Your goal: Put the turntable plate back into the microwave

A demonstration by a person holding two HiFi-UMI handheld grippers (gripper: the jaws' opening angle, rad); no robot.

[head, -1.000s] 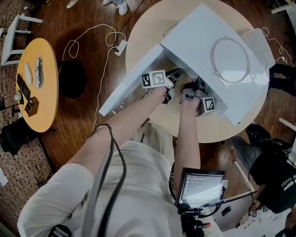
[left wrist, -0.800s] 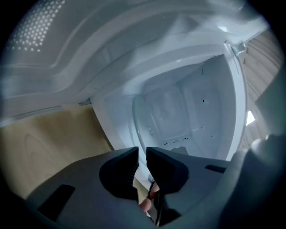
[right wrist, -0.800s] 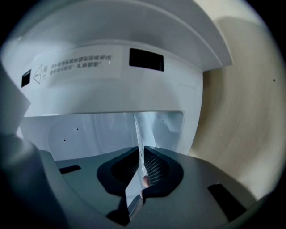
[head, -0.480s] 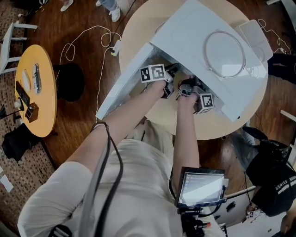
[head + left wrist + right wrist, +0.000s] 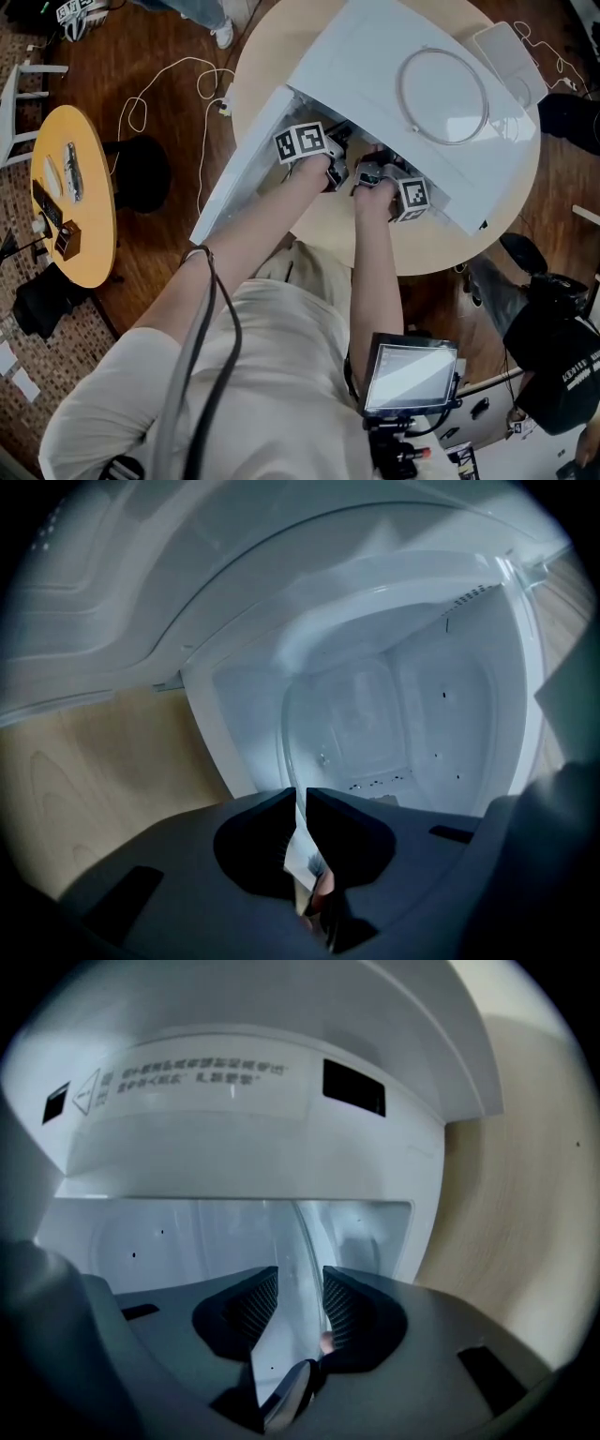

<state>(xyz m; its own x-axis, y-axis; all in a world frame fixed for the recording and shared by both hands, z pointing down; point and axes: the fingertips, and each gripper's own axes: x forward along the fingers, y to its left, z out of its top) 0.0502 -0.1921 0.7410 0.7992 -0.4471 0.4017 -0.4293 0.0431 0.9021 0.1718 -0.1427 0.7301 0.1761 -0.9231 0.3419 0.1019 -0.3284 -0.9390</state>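
The clear glass turntable plate [image 5: 375, 726] is inside the white microwave [image 5: 375, 84], seen in both gripper views. In the left gripper view my left gripper [image 5: 301, 829] is shut on the plate's thin rim, with the cavity's back wall beyond. In the right gripper view my right gripper [image 5: 292, 1309] is open. Its jaws have just been opening, and the plate's rim [image 5: 298, 1241] runs between the ribbed pads with a gap on each side. In the head view only the marker cubes show, left [image 5: 302, 142] and right [image 5: 413, 197]. The fingertips are hidden under the microwave's top.
The microwave stands on a round pale wooden table [image 5: 333, 225] with its door [image 5: 239, 178] swung open to the left. A pale ring [image 5: 442, 97] lies on its top, and a white flat device [image 5: 511, 52] sits behind. A yellow side table [image 5: 70, 202] stands far left.
Both hands stay in the microwave's mouth. The head view has drifted, so the microwave and table sit a little higher and further left in the frame.
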